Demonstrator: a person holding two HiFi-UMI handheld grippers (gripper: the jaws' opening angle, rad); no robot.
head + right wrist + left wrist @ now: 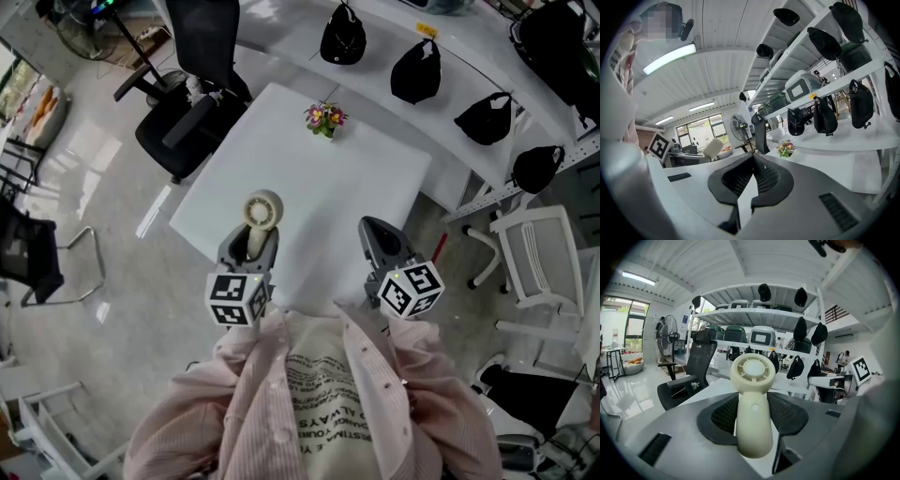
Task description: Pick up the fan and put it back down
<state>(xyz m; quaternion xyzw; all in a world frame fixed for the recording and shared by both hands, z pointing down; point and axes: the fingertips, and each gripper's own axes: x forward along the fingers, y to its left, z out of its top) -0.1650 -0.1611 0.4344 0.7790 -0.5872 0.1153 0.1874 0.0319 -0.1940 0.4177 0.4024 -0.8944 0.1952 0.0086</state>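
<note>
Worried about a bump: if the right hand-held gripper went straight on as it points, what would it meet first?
The right hand-held gripper would probably meet the flower pot on the white table, just right of its line; depth unclear.

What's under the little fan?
The white table lies below the fan. The left tongs grip its handle and cover its bottom end, so whether it touches the table can't be seen.
</note>
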